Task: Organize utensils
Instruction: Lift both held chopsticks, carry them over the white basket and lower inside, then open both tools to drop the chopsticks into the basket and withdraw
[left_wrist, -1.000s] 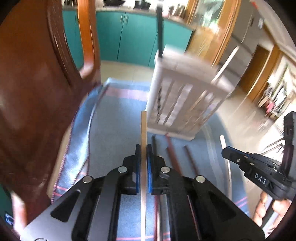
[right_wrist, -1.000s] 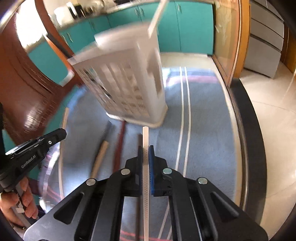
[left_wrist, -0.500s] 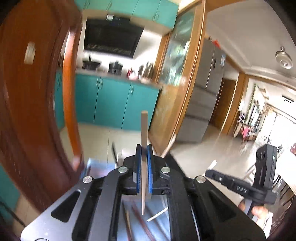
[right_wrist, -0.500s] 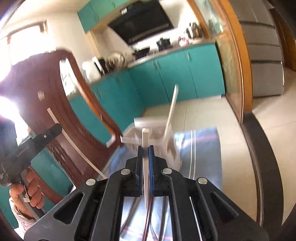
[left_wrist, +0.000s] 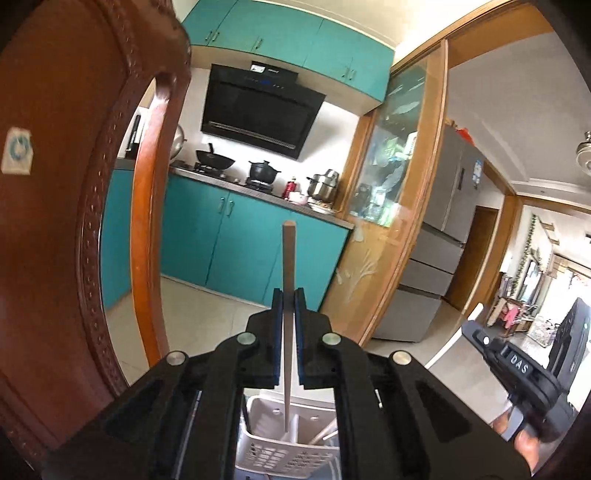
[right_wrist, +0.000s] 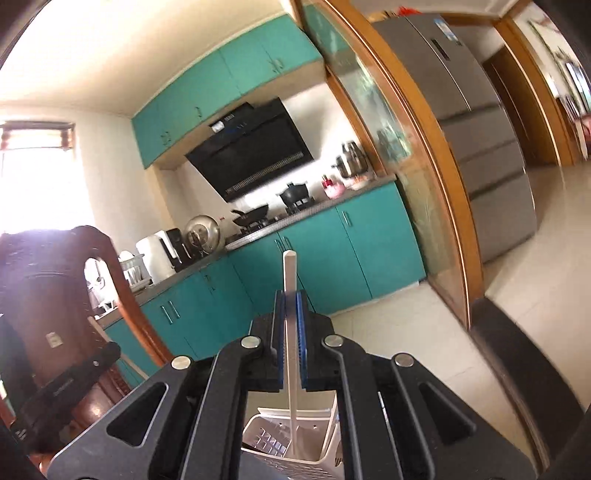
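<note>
My left gripper (left_wrist: 288, 295) is shut on a tan wooden chopstick (left_wrist: 288, 266), held upright, its lower tip hanging over the white slotted utensil basket (left_wrist: 280, 446) below. My right gripper (right_wrist: 290, 297) is shut on a white chopstick (right_wrist: 290, 277), also upright, its lower end reaching down into the same basket (right_wrist: 273, 443). The right gripper also shows at the right edge of the left wrist view (left_wrist: 517, 365), and the left gripper at the left edge of the right wrist view (right_wrist: 70, 380). A utensil leans inside the basket.
A dark wooden chair back (left_wrist: 74, 221) stands close on the left, also in the right wrist view (right_wrist: 48, 295). Teal kitchen cabinets (left_wrist: 240, 243), a glass-panelled door frame (left_wrist: 388, 221) and a steel fridge (right_wrist: 480, 129) lie beyond. The dark table edge (right_wrist: 517, 362) runs on the right.
Both grippers have lifted their chopsticks off the blue cloth, tilted upward and moved over the basket, which now lies below the fingers. Both stay shut.
</note>
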